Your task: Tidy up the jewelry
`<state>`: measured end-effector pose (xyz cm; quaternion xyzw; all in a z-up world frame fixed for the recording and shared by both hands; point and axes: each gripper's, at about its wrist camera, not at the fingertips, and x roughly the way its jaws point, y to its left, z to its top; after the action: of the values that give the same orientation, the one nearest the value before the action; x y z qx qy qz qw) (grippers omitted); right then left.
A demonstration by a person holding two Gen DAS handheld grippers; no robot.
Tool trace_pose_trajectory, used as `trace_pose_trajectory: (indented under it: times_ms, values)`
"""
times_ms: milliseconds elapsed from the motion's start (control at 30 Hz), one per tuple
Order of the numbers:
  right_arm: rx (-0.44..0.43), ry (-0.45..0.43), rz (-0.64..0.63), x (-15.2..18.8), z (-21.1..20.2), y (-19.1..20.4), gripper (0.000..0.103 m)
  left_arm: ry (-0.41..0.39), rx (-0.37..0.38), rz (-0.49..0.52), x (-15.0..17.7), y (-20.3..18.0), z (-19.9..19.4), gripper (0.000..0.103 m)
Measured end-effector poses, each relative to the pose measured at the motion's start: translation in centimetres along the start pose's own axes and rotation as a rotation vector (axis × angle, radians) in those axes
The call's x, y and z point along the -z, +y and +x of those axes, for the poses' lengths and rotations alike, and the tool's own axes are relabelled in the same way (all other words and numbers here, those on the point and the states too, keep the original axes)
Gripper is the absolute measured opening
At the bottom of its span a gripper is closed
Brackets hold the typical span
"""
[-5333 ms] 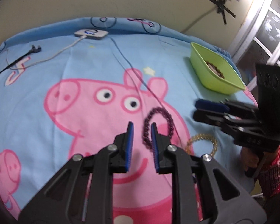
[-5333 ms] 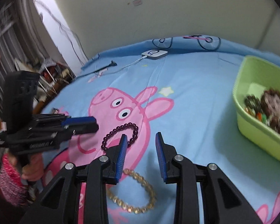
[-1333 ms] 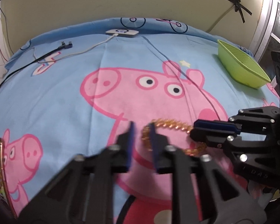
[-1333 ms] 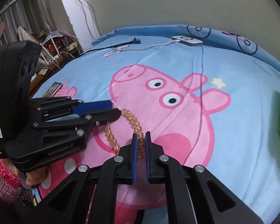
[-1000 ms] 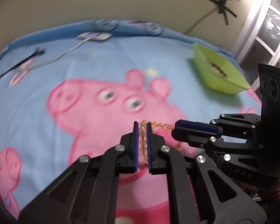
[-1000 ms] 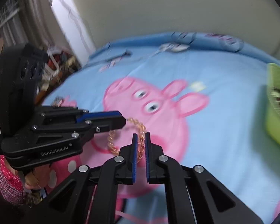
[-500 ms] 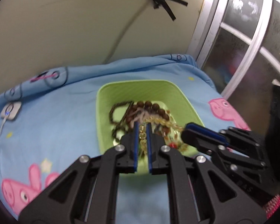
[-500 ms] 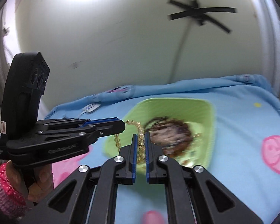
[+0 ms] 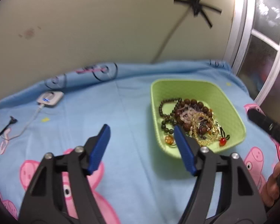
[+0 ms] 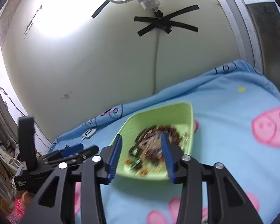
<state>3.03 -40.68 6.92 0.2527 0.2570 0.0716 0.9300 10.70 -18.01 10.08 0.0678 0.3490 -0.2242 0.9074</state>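
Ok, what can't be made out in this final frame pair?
- Right wrist view: jewelry in the green bin is motion-blurred; pieces cannot be told apart.
- Left wrist view: the right gripper is cut off by the right edge.
- Left wrist view: the bin's near-left corner sits behind the left gripper's finger.

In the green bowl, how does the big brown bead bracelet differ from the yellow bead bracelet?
The brown bead bracelet has large, dark, opaque beads; the yellow bead bracelet has smaller, pale, translucent beads. The brown bead bracelet lies toward the far side of the green bowl, the yellow bead bracelet nearer the camera, partly over it. Both are beaded loops in one tangled pile.
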Motion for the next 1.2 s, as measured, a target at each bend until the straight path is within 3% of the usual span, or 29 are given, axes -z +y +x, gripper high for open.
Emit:
trace_pose_trajectory:
  times_ms: [133,167,267,333,500,667,900,1200]
  values:
    - [0.012,0.051,0.026,3.5,0.1,1.9,0.035,-0.045,-0.023,-0.004,1.8,0.9,-2.2,0.094]
    - [0.013,0.072,0.038,4.5,0.3,2.4,0.036,-0.05,-0.028,-0.016,2.4,1.3,-2.6,0.095]
    - [0.029,0.113,0.069,7.2,0.7,3.6,0.037,-0.04,-0.054,-0.04,3.7,2.3,-2.9,0.096]
    - [0.053,0.118,0.072,8.5,0.9,4.2,0.037,-0.03,-0.112,-0.028,5.0,2.8,-3.1,0.096]
    - [0.079,0.103,0.094,10.0,0.6,5.0,0.037,-0.034,-0.151,0.016,7.3,3.5,-3.1,0.096]
    - [0.101,0.076,0.119,10.7,0.0,4.9,0.037,-0.012,-0.129,0.02,8.1,3.8,-2.8,0.096]
    - [0.089,0.101,0.266,10.7,0.2,2.4,0.037,-0.005,-0.152,0.067,8.6,3.1,-3.0,0.096]
    - [0.072,0.086,0.23,10.9,-0.2,2.9,0.037,0.013,-0.155,0.063,8.6,3.2,-3.3,0.096]
